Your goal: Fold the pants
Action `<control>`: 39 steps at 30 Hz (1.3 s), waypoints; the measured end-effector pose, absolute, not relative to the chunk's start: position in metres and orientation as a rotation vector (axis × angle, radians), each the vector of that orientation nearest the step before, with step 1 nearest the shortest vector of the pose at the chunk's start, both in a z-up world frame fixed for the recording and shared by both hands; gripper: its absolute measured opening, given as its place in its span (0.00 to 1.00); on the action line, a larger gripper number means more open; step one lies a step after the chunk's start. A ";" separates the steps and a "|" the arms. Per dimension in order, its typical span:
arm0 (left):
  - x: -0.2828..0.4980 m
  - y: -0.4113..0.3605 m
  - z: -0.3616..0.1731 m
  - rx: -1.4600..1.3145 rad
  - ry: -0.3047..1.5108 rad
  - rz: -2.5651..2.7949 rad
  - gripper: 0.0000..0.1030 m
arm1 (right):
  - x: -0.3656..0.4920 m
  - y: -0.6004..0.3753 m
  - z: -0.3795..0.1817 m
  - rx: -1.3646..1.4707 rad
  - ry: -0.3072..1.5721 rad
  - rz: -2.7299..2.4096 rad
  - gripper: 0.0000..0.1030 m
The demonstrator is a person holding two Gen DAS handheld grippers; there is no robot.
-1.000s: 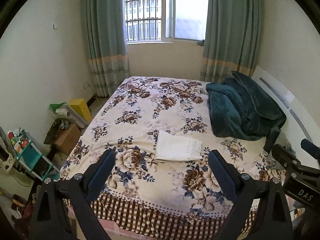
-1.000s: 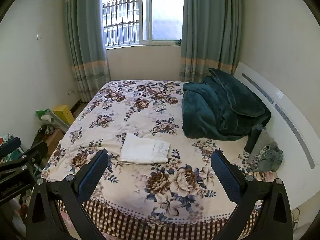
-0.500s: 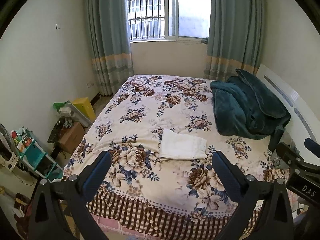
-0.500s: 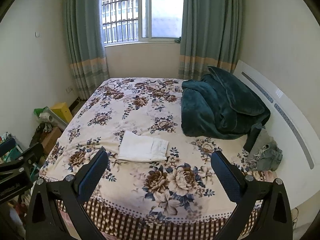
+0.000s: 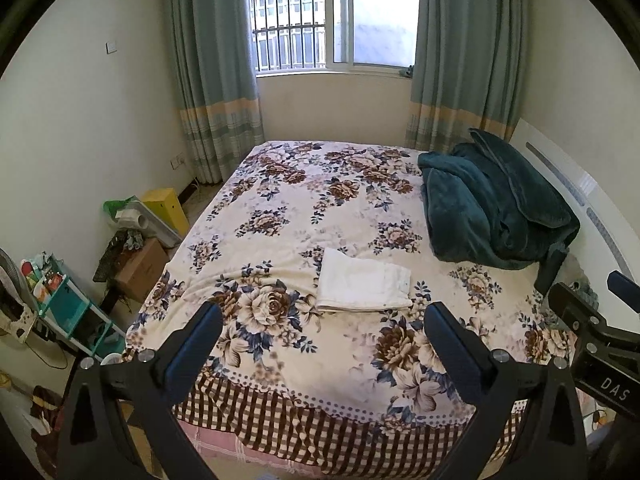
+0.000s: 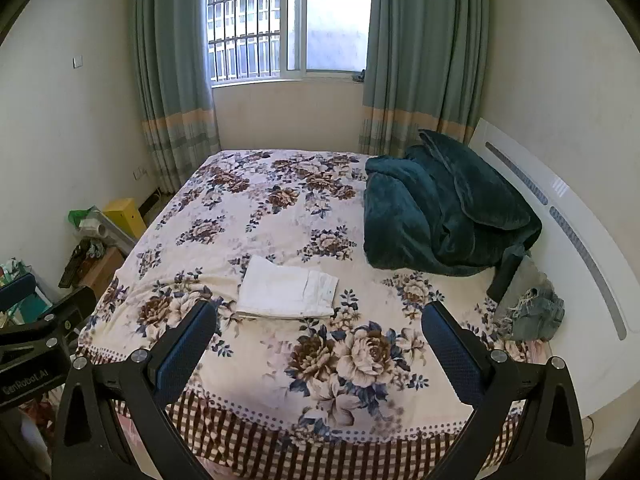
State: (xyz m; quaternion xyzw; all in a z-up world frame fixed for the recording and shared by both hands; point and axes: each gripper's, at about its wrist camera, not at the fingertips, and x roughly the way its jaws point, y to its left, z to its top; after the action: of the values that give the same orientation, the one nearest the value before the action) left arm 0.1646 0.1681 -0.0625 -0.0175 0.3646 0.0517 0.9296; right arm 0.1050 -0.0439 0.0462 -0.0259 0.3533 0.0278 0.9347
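Both grippers have drawn back and risen from the bed (image 5: 280, 364) over the past second, widening the view of its near edge. The left gripper (image 5: 322, 346) and right gripper (image 6: 320, 346) hang beyond that checked edge, fingers spread wide, holding nothing. The white pants (image 5: 362, 282) lie folded into a flat rectangle on the floral cover, toward the near edge, well apart from a heaped teal blanket (image 6: 444, 216) against the headboard (image 6: 568, 240).

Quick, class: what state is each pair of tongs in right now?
Left tongs: open, holding nothing.
Right tongs: open, holding nothing.
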 end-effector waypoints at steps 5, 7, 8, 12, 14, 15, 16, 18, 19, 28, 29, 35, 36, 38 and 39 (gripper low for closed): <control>0.165 0.168 -0.064 -0.032 0.752 0.103 1.00 | 0.102 -0.046 0.038 -0.056 0.733 0.059 1.00; 0.166 0.168 -0.064 -0.033 0.751 0.101 1.00 | 0.101 -0.047 0.036 -0.057 0.738 0.064 1.00; 0.166 0.168 -0.064 -0.034 0.752 0.098 1.00 | 0.101 -0.048 0.034 -0.057 0.741 0.064 1.00; 0.163 0.168 -0.065 -0.035 0.753 0.098 1.00 | 0.104 -0.050 0.033 -0.059 0.750 0.070 1.00; 0.163 0.167 -0.065 -0.036 0.751 0.097 1.00 | 0.104 -0.051 0.032 -0.057 0.753 0.072 1.00; 0.165 0.168 -0.065 -0.035 0.752 0.097 1.00 | 0.104 -0.051 0.032 -0.057 0.756 0.071 1.00; 0.166 0.169 -0.065 -0.034 0.753 0.097 1.00 | 0.103 -0.052 0.031 -0.057 0.757 0.071 1.00; 0.164 0.169 -0.065 -0.035 0.755 0.095 1.00 | 0.103 -0.053 0.029 -0.057 0.761 0.074 1.00; 0.164 0.169 -0.065 -0.036 0.756 0.096 1.00 | 0.102 -0.053 0.029 -0.057 0.763 0.076 1.00; 0.163 0.168 -0.065 -0.036 0.753 0.097 1.00 | 0.103 -0.055 0.027 -0.057 0.768 0.082 1.00; 0.165 0.169 -0.065 -0.034 0.755 0.096 1.00 | 0.103 -0.055 0.026 -0.058 0.767 0.082 1.00; 0.163 0.170 -0.063 -0.042 0.760 0.092 1.00 | 0.102 -0.057 0.025 -0.059 0.768 0.086 1.00; 0.164 0.170 -0.063 -0.044 0.760 0.091 1.00 | 0.103 -0.056 0.026 -0.058 0.769 0.086 1.00; 0.164 0.170 -0.063 -0.043 0.759 0.090 1.00 | 0.103 -0.056 0.026 -0.061 0.770 0.084 1.00; 0.163 0.170 -0.063 -0.043 0.759 0.091 1.00 | 0.102 -0.057 0.026 -0.061 0.771 0.085 1.00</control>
State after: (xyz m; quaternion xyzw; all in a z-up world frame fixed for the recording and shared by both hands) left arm 0.1631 0.1702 -0.0627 -0.0209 0.3701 0.0443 0.9277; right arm 0.1022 -0.0571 0.0264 -0.0295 0.3760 0.0416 0.9252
